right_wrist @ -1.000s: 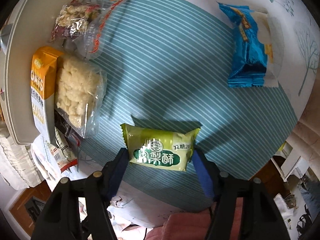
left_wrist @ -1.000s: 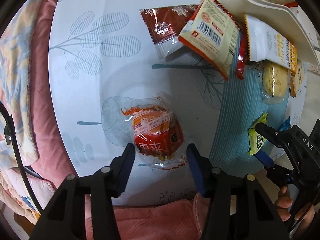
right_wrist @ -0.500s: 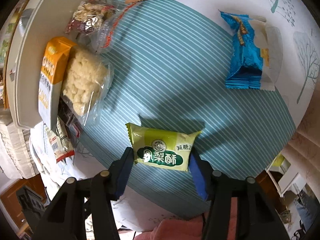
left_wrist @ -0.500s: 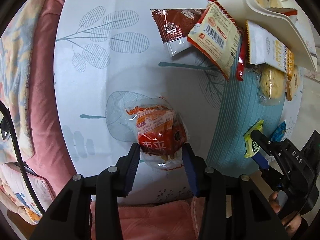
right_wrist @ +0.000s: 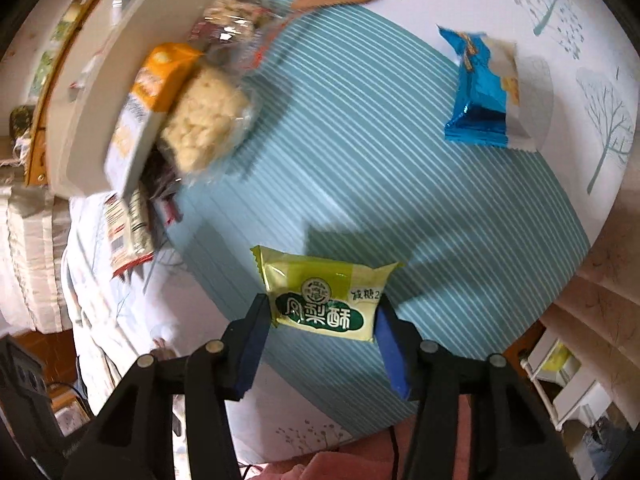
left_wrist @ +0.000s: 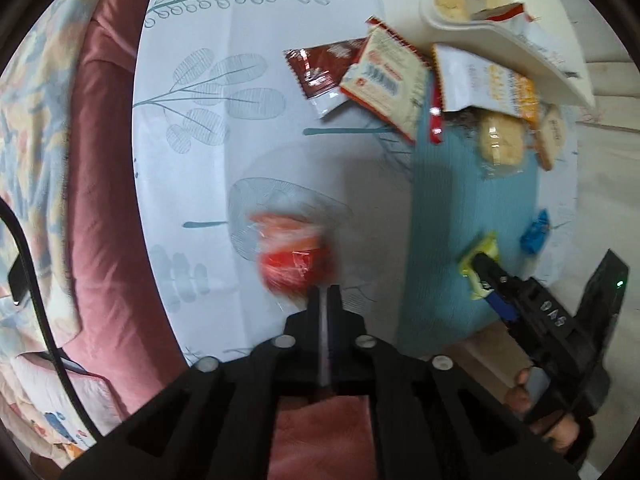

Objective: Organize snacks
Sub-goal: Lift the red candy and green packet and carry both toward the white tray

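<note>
In the left wrist view my left gripper [left_wrist: 325,289] is shut, its tips pinching the clear wrapper edge of a blurred red-and-orange snack pack [left_wrist: 291,255] over the white leaf-print cloth. My right gripper [right_wrist: 320,316] is shut on a yellow-green pastry pack [right_wrist: 326,293] and holds it just above the blue striped mat [right_wrist: 360,160]. The right gripper also shows at the right of the left wrist view [left_wrist: 486,276], with the pack [left_wrist: 476,252] in it.
A white tray [right_wrist: 92,92] at the far left holds snacks. An orange oat pack [right_wrist: 140,112], a rice-cracker pack [right_wrist: 204,120] and other packs lie beside it. A blue pack [right_wrist: 478,96] lies at the mat's far right. Red and cream packs [left_wrist: 360,76] lie on the cloth.
My left gripper has closed fully on the red pack's wrapper and the pack has lifted and blurred. My right gripper has tightened on the green pack and raised it.
</note>
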A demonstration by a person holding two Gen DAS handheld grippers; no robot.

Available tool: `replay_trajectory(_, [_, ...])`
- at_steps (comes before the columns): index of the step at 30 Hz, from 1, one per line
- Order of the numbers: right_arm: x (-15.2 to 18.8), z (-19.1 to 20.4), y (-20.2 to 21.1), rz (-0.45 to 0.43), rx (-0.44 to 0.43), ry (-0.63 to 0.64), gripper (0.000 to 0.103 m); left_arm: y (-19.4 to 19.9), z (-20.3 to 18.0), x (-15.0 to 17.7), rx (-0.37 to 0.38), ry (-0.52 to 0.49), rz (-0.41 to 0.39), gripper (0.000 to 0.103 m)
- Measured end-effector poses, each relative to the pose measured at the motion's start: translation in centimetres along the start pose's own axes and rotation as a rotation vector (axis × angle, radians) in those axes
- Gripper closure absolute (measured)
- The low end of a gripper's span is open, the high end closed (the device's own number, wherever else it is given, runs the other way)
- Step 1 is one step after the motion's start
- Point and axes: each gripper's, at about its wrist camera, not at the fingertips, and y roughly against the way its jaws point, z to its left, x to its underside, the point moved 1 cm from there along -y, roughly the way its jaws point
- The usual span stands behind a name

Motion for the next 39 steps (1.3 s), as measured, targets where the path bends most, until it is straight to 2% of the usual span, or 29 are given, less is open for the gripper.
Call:
replay_trajectory(5, [0.2,1.3,2.0,-0.074,-0.019,0.092,0.051,2.0,-1.2,0.1,-0.028,-0.05,-0.045,0.101])
replay_trajectory(10, [-0.4,2.7,3.8,-0.139,-0.015,0.193,0.051,2.8,0.0,-0.2,-0.007,0.023,-0.07,0.098])
replay_trajectory(12, [-0.9,2.7,4.5,-0.142,-0.021,0.223,0.051,2.7,0.7,-0.1,0.011,0.058,-0.066,0.091])
replay_trajectory(14, [-1.7,2.9,5.2,-0.145,-0.026,0.258,0.051,2.5,1.6,0.0,0.012,0.095,-0.072,0.077])
replay_trajectory(17, [-2.6,3.5,5.6,-0.138,-0.027,0.289,0.051,1.8,2.9,0.2,0.014,0.161,-0.065,0.065])
replay_trajectory(19, [-3.2,3.3,6.2,-0.134,-0.03,0.308,0.051,1.0,3.6,0.1,0.022,0.201,-0.06,0.058])
replay_trajectory(21, [-3.9,3.3,6.6,-0.132,-0.028,0.329,0.051,0.3,4.2,0.2,0.034,0.234,-0.056,0.057])
replay_trajectory(23, [-4.5,3.3,6.8,-0.124,-0.027,0.343,0.051,-0.6,4.7,0.2,0.046,0.269,-0.046,0.049])
replay_trajectory(33, [-7.2,2.8,7.4,-0.098,0.001,0.398,0.051,-3.7,4.4,-0.3,-0.018,0.332,-0.017,0.047])
replay_trajectory(39, [-8.5,3.0,8.3,-0.098,0.005,0.451,0.051,-4.2,3.8,-0.7,-0.06,0.348,-0.013,0.05])
